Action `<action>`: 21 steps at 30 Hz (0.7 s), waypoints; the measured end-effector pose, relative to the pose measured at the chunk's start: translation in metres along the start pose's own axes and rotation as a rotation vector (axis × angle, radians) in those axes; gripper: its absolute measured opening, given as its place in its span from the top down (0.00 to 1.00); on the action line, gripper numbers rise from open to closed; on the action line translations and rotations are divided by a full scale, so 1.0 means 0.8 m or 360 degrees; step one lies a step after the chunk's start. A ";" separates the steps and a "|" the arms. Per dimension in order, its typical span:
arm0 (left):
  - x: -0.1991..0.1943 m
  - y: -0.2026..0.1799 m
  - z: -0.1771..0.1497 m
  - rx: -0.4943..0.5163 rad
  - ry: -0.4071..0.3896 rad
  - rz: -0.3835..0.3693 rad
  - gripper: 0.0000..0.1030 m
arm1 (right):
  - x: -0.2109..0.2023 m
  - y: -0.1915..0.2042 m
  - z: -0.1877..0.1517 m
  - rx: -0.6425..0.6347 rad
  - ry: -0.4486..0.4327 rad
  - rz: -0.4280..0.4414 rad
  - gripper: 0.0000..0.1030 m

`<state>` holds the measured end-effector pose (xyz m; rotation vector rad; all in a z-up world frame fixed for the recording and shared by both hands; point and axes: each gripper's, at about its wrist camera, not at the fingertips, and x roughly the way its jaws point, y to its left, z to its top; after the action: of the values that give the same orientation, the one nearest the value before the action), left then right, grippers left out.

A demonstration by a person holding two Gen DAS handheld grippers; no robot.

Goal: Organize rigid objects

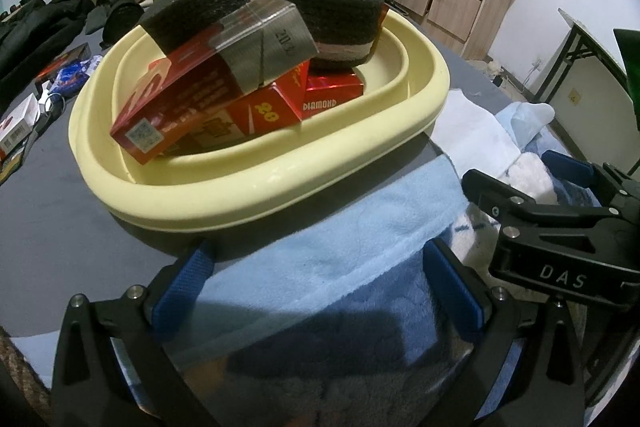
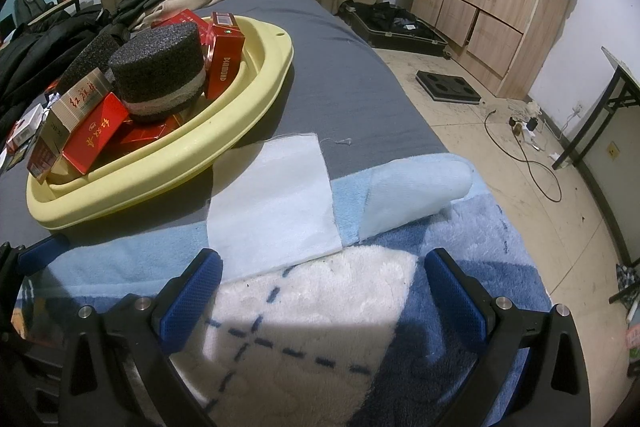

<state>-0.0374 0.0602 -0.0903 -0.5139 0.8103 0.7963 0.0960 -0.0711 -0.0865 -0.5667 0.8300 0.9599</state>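
A pale yellow basin point(image 1: 256, 187) stands on the grey bed, also seen in the right wrist view point(image 2: 256, 99). It holds several red boxes point(image 1: 180, 99) and two black foam blocks point(image 1: 332, 15), piled above its rim. My left gripper point(image 1: 316, 287) is open and empty, just in front of the basin over a light blue towel point(image 1: 340, 227). My right gripper point(image 2: 320, 291) is open and empty over a white and blue plush towel point(image 2: 304, 307), to the right of the basin. It shows in the left wrist view as a black body point(image 1: 560, 227).
Dark clothes point(image 1: 48, 23) and small boxes point(image 1: 64, 67) lie on the bed left of the basin. A white cloth point(image 2: 276, 195) and a rolled blue towel point(image 2: 416, 187) lie near the bed's right edge. Floor with cables point(image 2: 532, 147), a suitcase and a wardrobe is to the right.
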 end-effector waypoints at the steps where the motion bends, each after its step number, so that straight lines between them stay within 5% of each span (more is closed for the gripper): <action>1: 0.000 0.000 0.000 -0.0001 0.0000 -0.0001 0.00 | 0.000 0.000 0.000 0.0000 0.0000 0.0000 0.00; 21: 0.000 0.003 0.000 -0.0002 -0.0002 -0.0008 0.00 | 0.000 0.000 0.000 -0.0002 0.0000 -0.0001 0.00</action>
<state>-0.0392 0.0619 -0.0907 -0.5163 0.8073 0.7926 0.0961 -0.0713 -0.0867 -0.5677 0.8296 0.9599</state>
